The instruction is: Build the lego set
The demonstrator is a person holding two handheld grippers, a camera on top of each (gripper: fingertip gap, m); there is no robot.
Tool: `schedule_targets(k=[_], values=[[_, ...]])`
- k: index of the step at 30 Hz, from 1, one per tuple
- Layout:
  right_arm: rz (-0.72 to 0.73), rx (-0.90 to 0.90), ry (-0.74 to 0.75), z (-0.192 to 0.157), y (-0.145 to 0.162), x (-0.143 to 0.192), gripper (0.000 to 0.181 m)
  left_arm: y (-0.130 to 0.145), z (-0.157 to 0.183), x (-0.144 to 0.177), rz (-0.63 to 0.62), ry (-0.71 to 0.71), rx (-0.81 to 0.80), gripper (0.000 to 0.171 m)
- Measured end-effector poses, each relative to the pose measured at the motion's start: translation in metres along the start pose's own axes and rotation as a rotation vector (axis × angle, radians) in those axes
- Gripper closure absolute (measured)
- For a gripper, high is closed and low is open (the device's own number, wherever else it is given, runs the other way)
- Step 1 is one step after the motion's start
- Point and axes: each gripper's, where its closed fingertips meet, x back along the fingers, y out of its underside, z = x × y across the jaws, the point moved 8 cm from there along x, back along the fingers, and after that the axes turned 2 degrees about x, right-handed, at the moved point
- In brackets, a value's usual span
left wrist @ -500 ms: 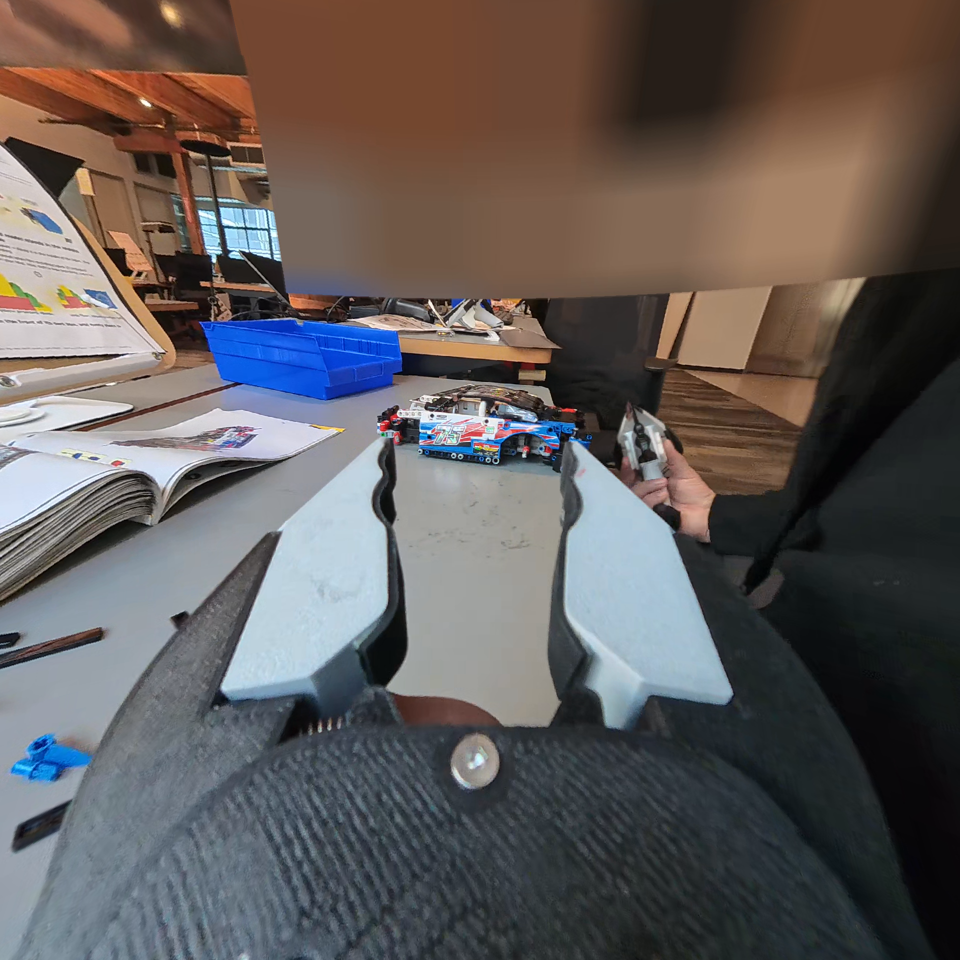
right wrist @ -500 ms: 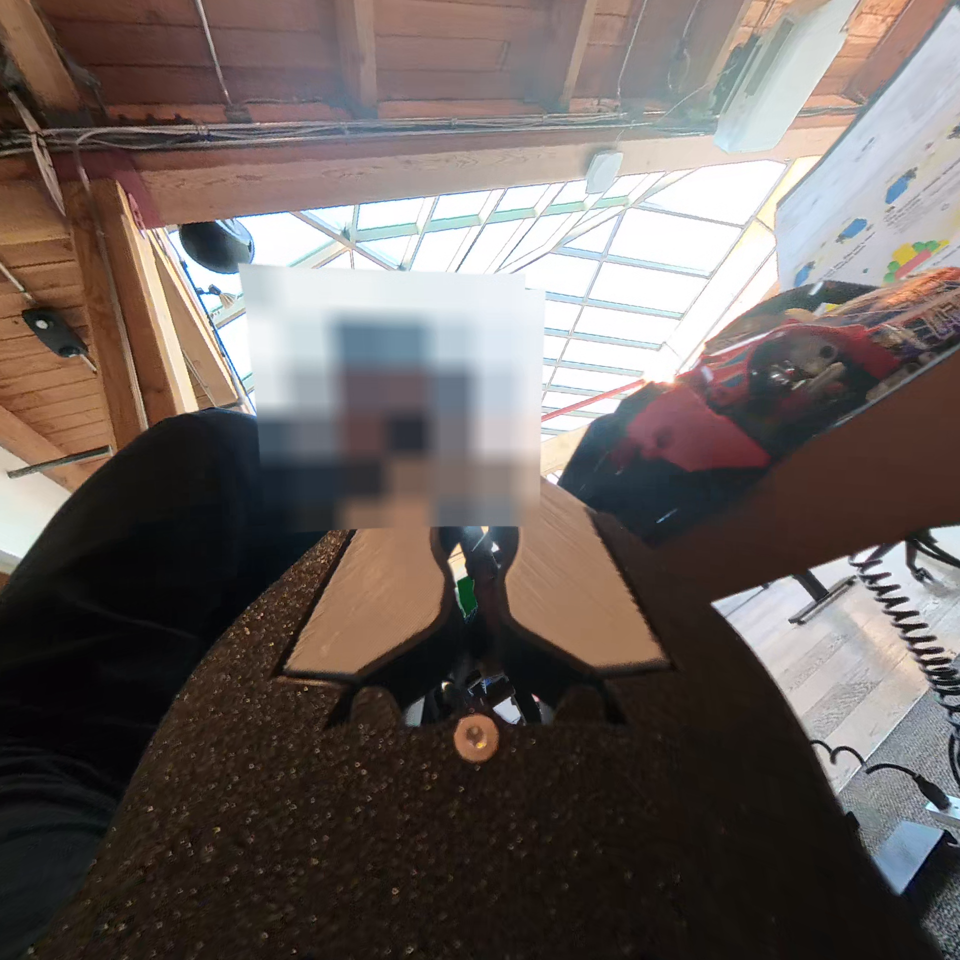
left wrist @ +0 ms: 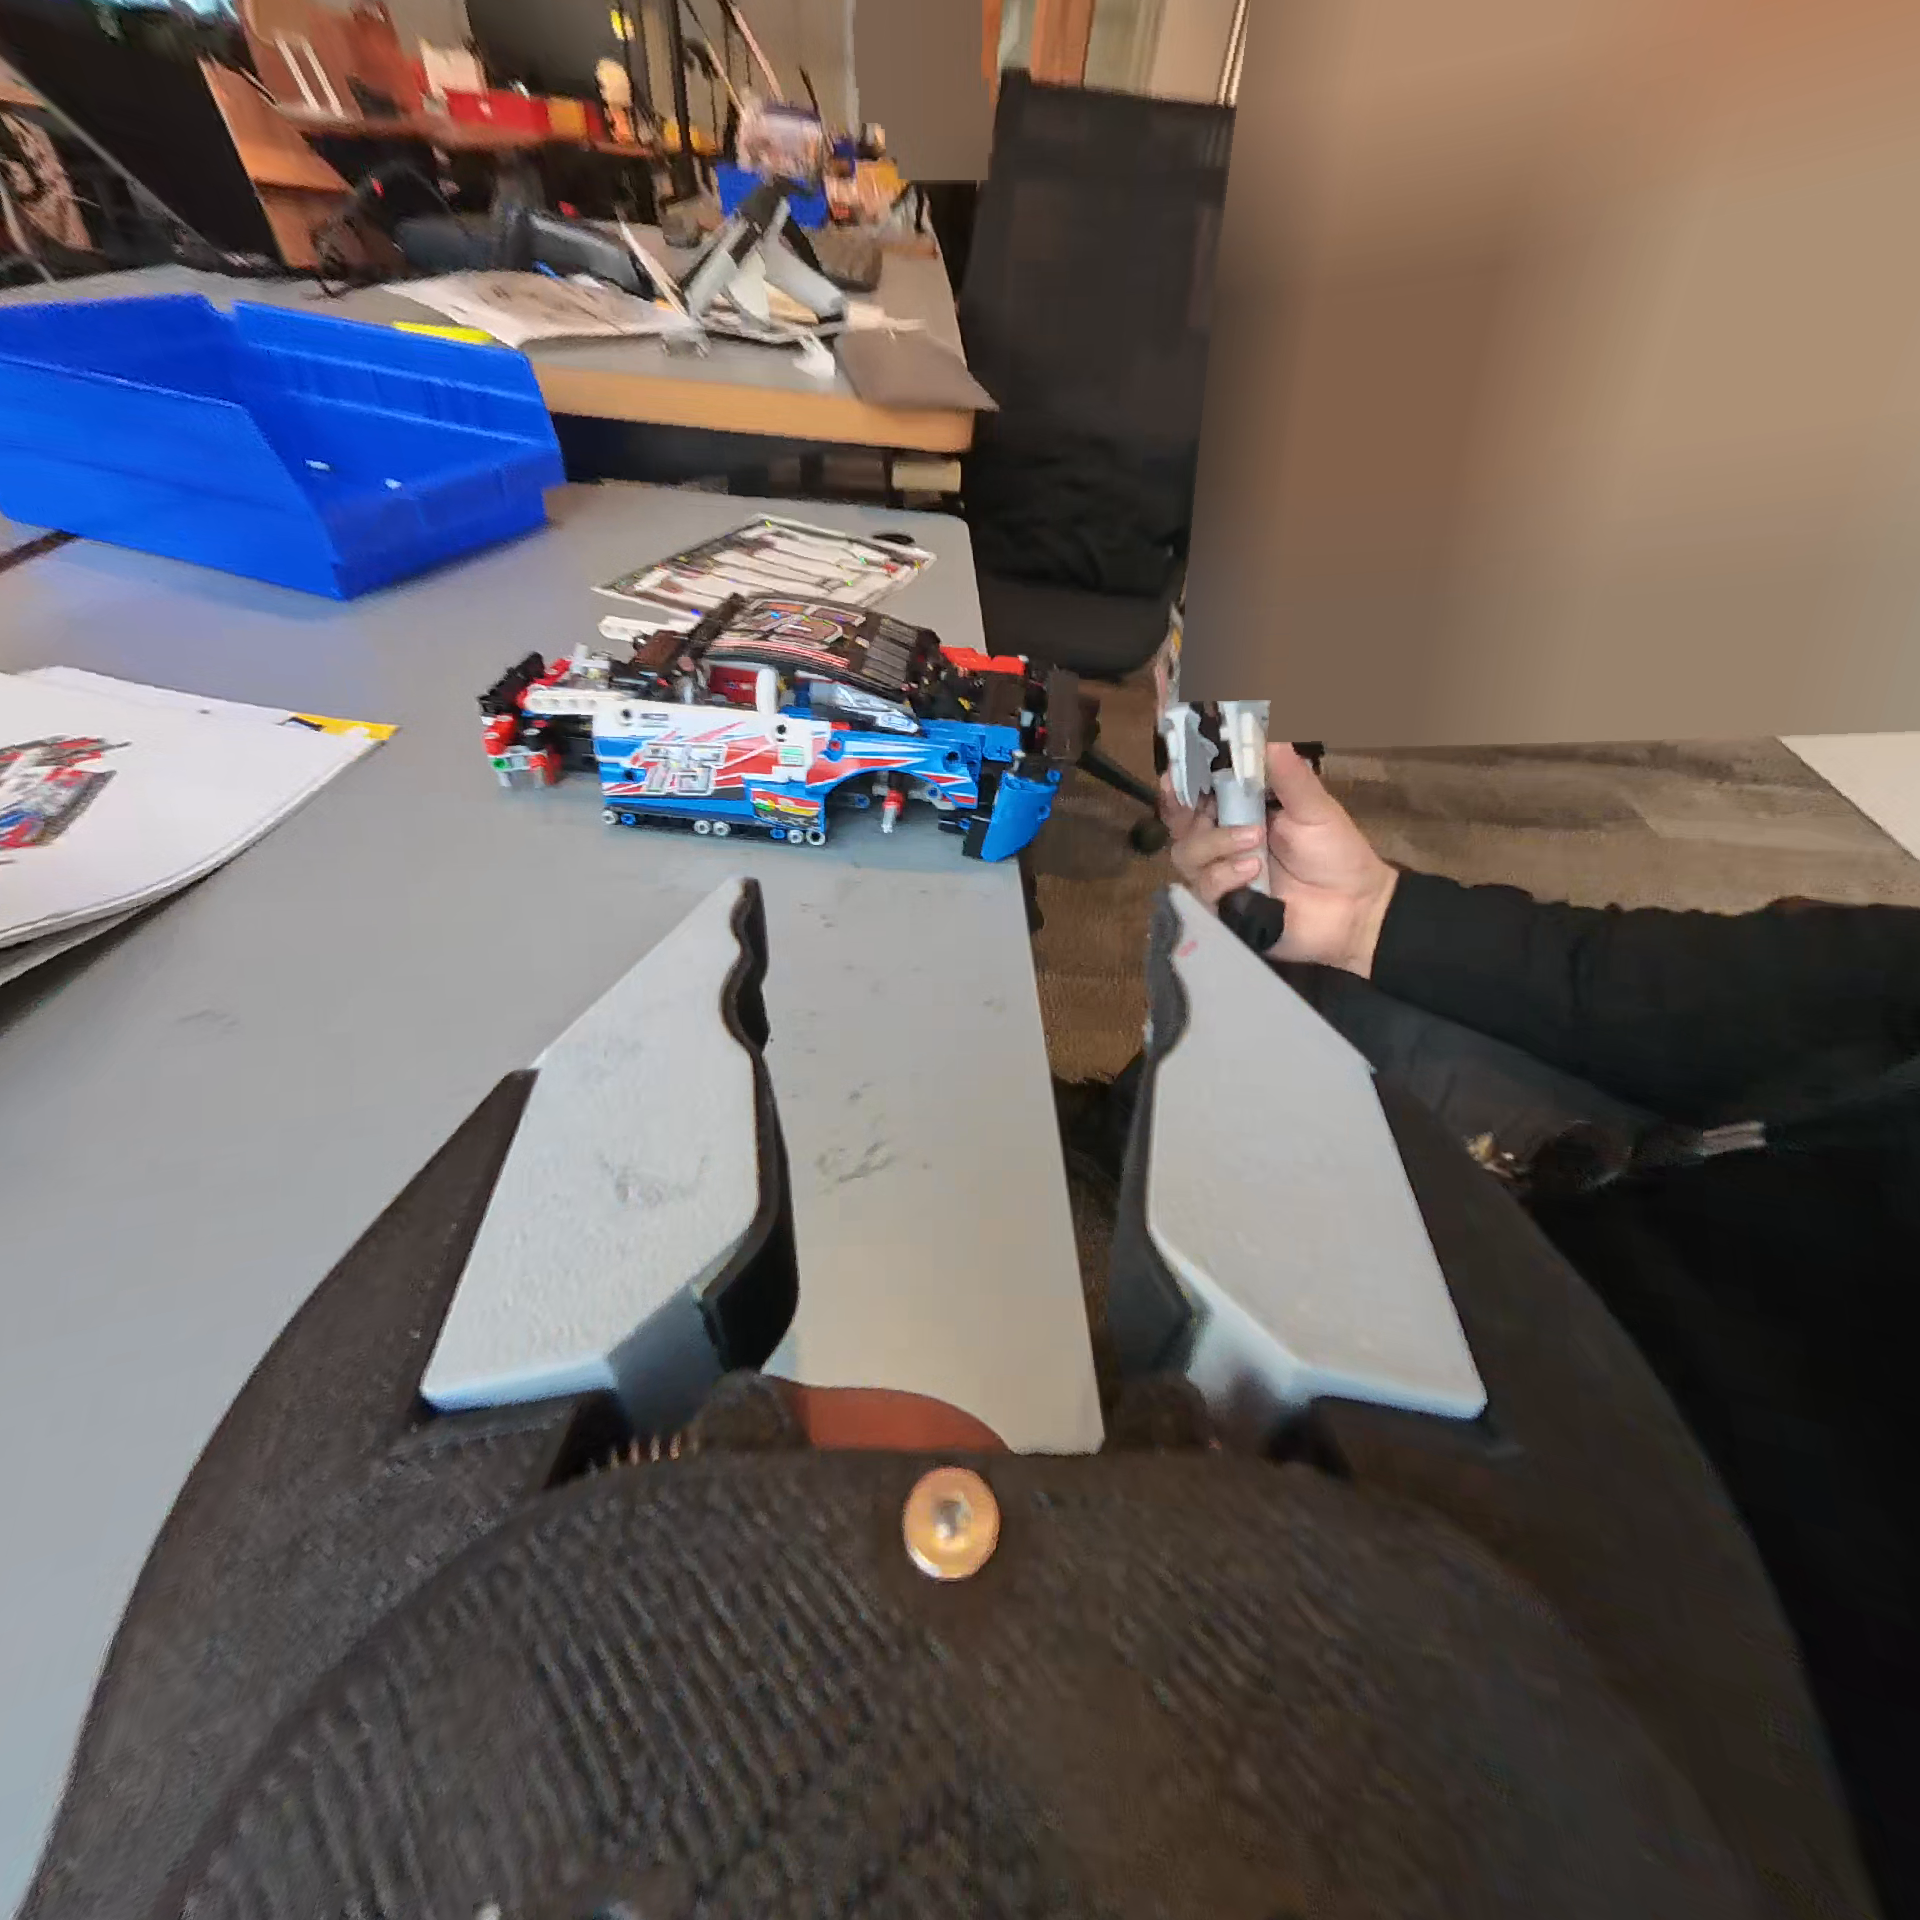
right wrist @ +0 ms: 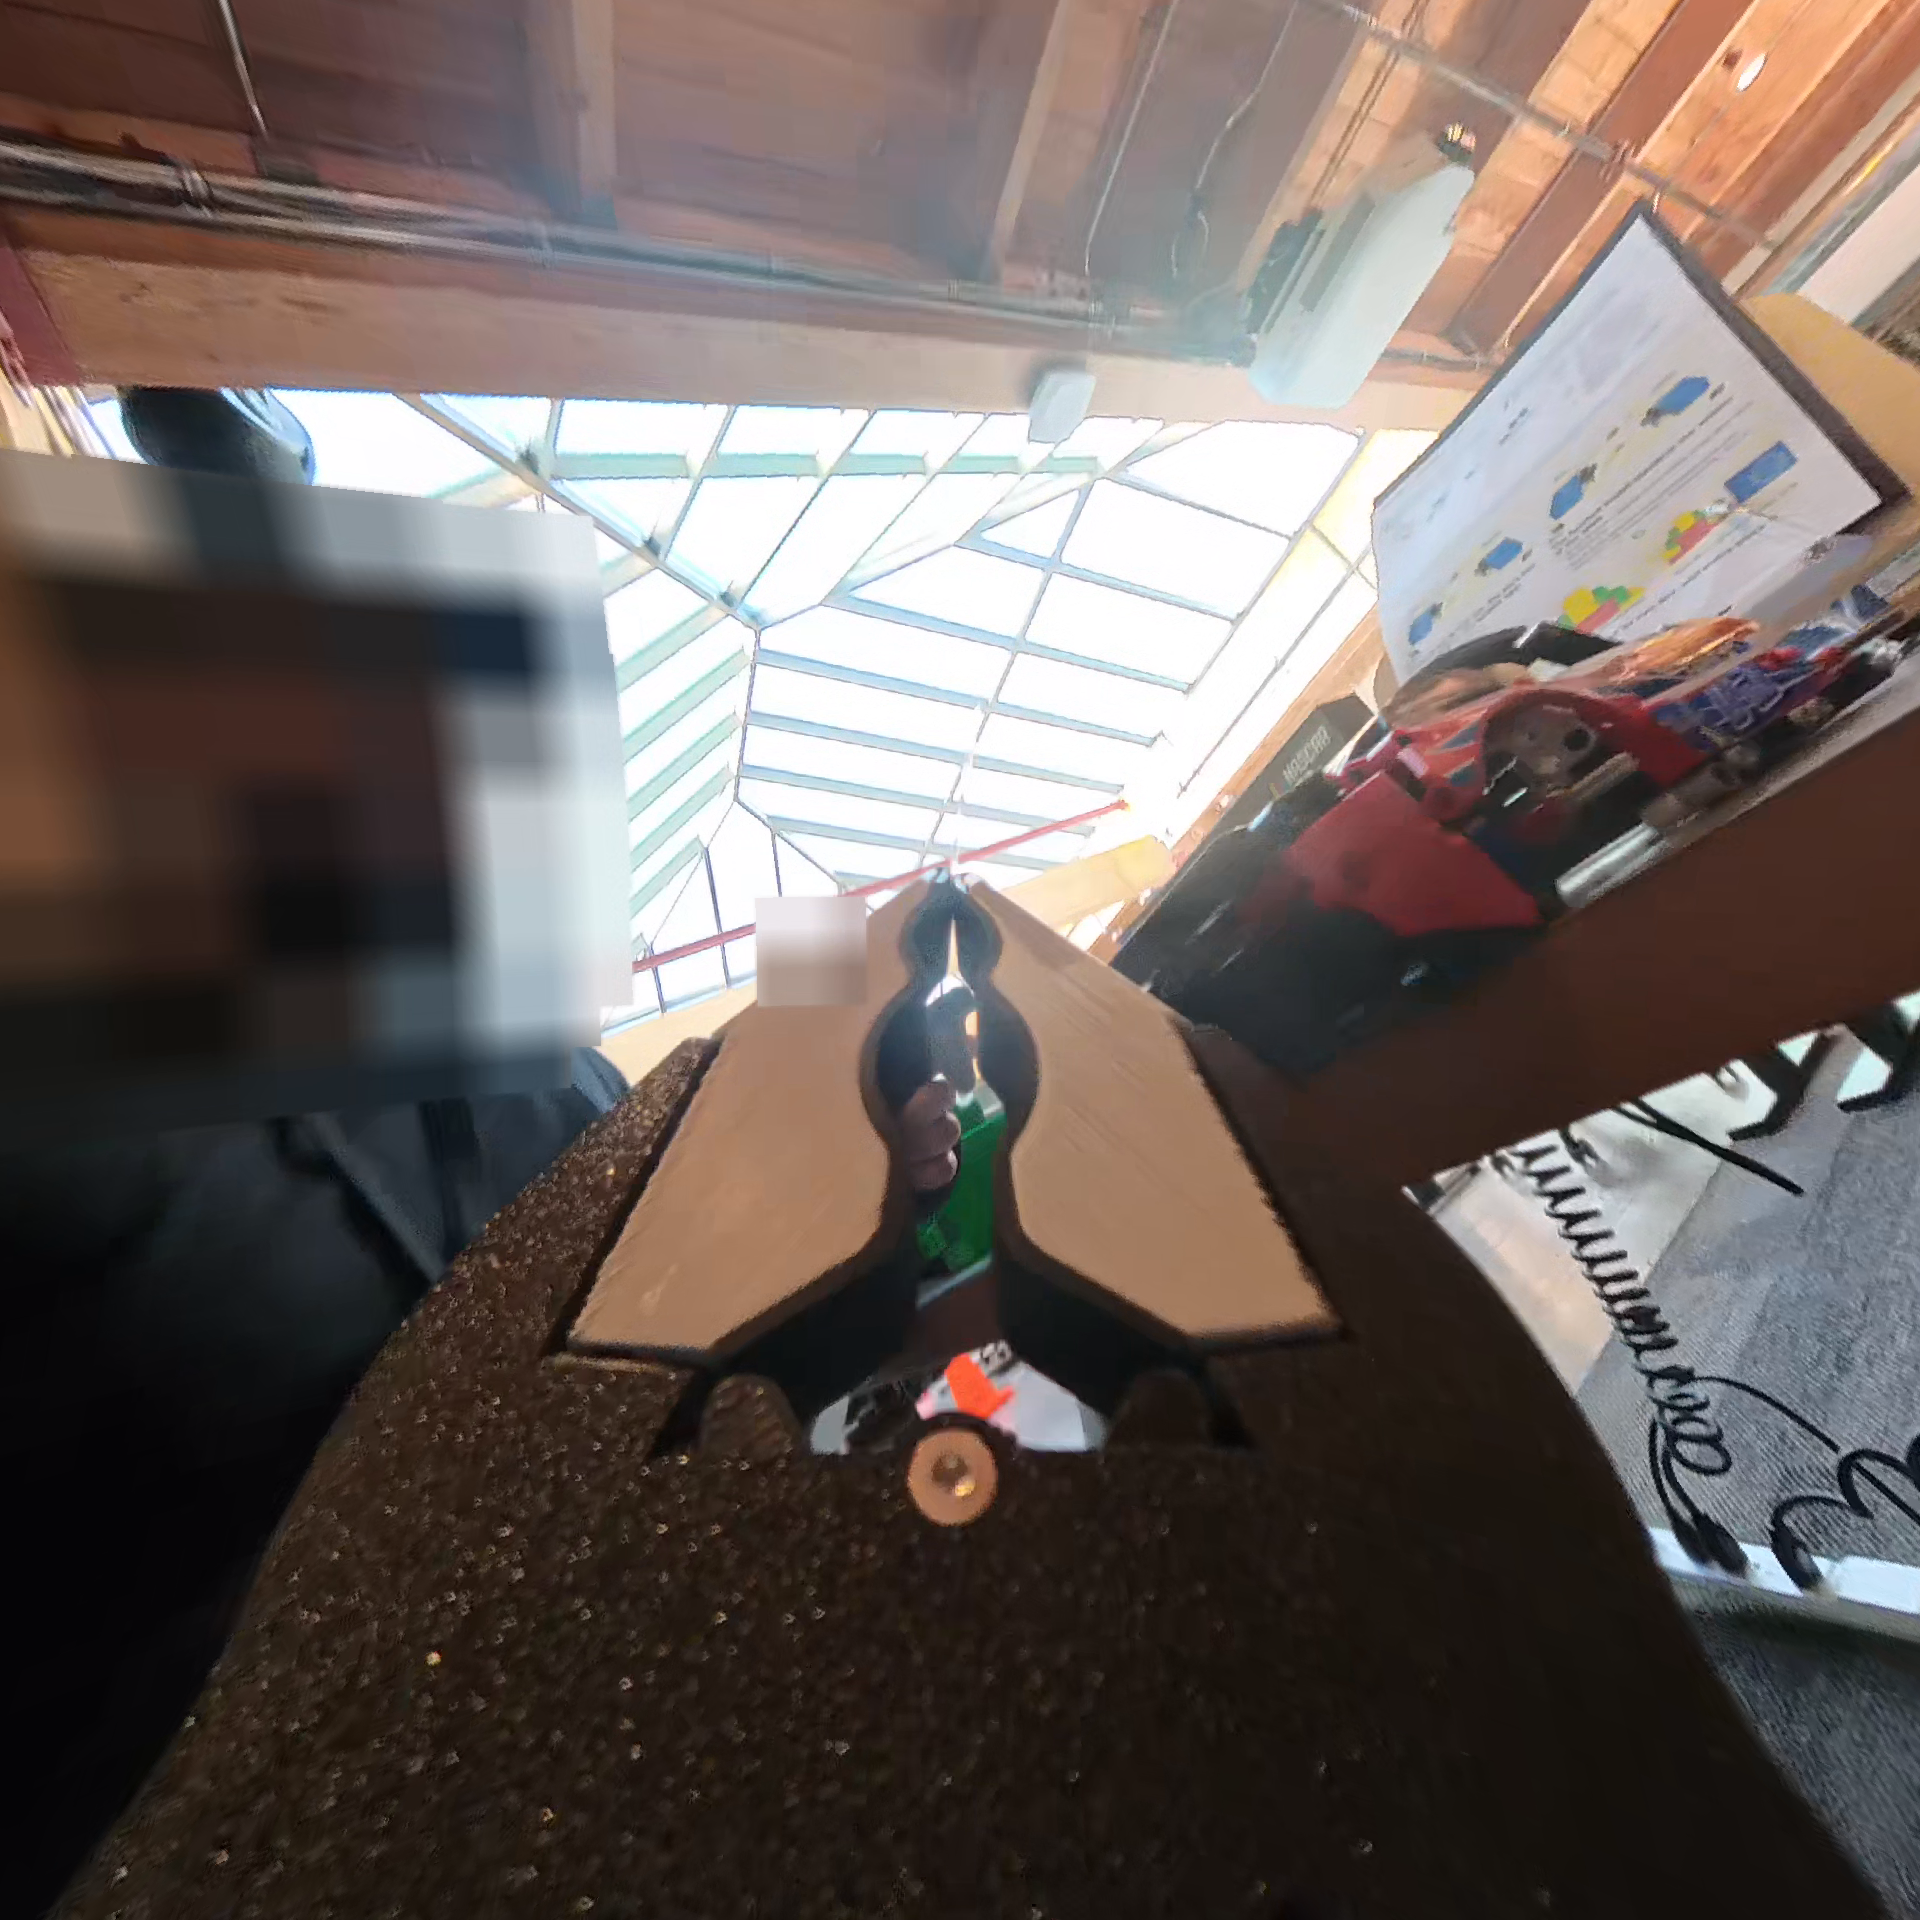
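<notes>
— Nearest the left lens: status of left tongs (left wrist: 954, 902)?
— Released. Jaws spread wide, nothing between them; one finger above the grey bench (left wrist: 312, 1091), the other past its right edge, over carpet.
— Status of right tongs (right wrist: 951, 902)?
— Clenched, tips touching, aimed up toward a skylight. Cannot tell whether any small part is pinched. In the left wrist view: off the bench's right edge, gripped by a hand (left wrist: 1304, 868) in a black sleeve.
— Location of lego car (left wrist: 769, 743)?
— Beyond the left tongs, on the bench near its right edge, side-on; blue, white and red panels, black roof. Well apart from both tongs.
— Left of the car?
— Open instruction booklet (left wrist: 156, 800), flat on the bench.
— Farther back?
— Sticker sheet (left wrist: 769, 561) just behind the car; blue bin (left wrist: 260, 436) at far left; black office chair (left wrist: 1081, 416) past the bench corner.
</notes>
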Motion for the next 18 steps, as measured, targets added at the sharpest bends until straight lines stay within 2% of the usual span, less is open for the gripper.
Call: schedule_targets(k=[6, 9, 14, 18], values=[[0.107, -0.047, 0.077, 0.011, 0.004, 0.014, 0.181, -0.013, 0.023, -0.052, -0.103, 0.011, -0.133, 0.1], [0.145, -0.077, 0.07, 0.012, 0.011, 0.019, 0.181, -0.022, 0.033, -0.085, -0.146, 0.036, -0.18, 0.1], [0.05, -0.091, 0.057, 0.015, 0.026, 0.023, 0.181, -0.034, 0.044, -0.131, -0.229, 0.067, -0.325, 0.098], [0.035, -0.071, -0.015, 0.016, 0.027, 0.028, 0.181, -0.033, 0.047, -0.159, -0.373, 0.15, -0.354, 0.094]])
